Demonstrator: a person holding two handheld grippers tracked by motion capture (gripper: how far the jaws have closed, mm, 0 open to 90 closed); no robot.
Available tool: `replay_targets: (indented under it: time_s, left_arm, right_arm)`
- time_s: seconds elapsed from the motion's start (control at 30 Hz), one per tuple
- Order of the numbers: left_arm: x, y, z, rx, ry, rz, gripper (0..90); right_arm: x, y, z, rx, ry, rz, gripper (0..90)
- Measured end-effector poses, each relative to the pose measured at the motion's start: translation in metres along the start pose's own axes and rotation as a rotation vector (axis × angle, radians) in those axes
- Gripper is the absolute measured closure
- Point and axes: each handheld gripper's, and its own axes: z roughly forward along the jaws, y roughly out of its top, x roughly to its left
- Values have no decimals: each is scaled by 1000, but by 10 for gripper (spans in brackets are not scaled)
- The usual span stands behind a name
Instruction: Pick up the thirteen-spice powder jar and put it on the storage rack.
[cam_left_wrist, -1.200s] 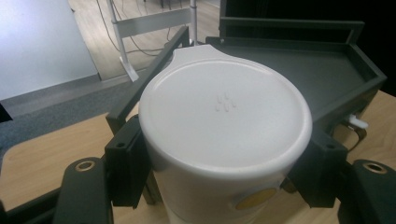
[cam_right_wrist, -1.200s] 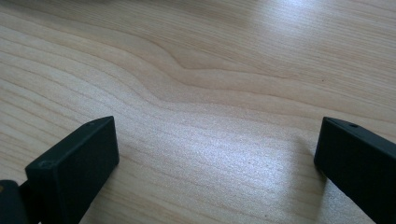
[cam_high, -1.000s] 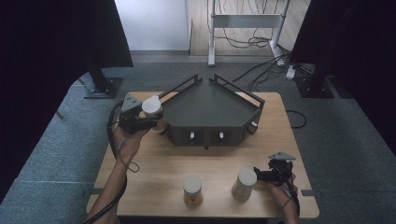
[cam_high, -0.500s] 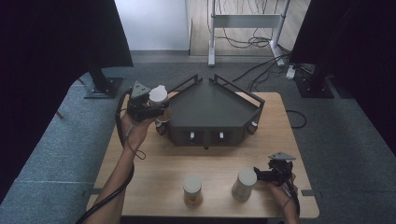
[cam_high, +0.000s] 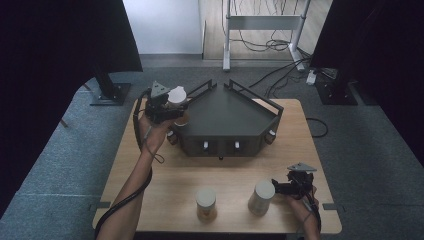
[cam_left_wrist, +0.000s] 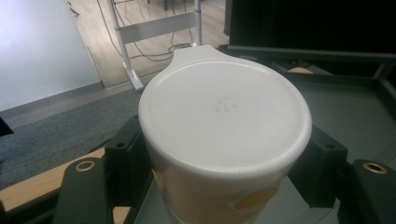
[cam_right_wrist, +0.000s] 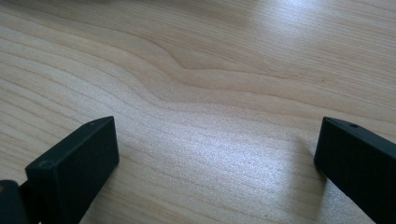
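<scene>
My left gripper (cam_high: 176, 106) is shut on a white-lidded paper cup (cam_high: 177, 94), held above the table at the left rear edge of the dark angular tray (cam_high: 225, 117). In the left gripper view the cup's lid (cam_left_wrist: 224, 109) is close up, and the left gripper (cam_left_wrist: 224, 182) has a black jaw pressed against each side of the cup. My right gripper (cam_high: 278, 188) rests at the front right, open, just right of a second lidded cup (cam_high: 261, 196). In the right gripper view the right gripper (cam_right_wrist: 215, 158) has bare wood between its jaws. A third cup (cam_high: 206, 203) stands at the front middle.
The wooden table (cam_high: 165, 175) has bare room at its left front. The tray has raised rails and knobs along its front wall (cam_high: 220, 146). Behind the table are a white frame (cam_high: 260, 22), floor cables (cam_high: 280, 82) and black stand bases (cam_high: 111, 92).
The left gripper carried its cup rightward and away from the person, from the table's left edge to the tray's left rear side. The right gripper and both front cups stayed put.
</scene>
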Motion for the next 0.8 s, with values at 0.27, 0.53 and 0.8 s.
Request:
replay_targets:
  time_s: [0.27, 0.53, 0.8]
  left_arm:
    - [-9, 7, 13, 25, 24, 45, 307]
    - [-11, 11, 20, 42, 41, 67, 307]
    - [-7, 9, 25, 48, 45, 54, 307]
  right_arm:
    - [0, 0, 0, 0, 0, -1, 0]
    - [0, 0, 0, 0, 1, -1, 0]
    - [0, 0, 0, 1, 1, 0, 0]
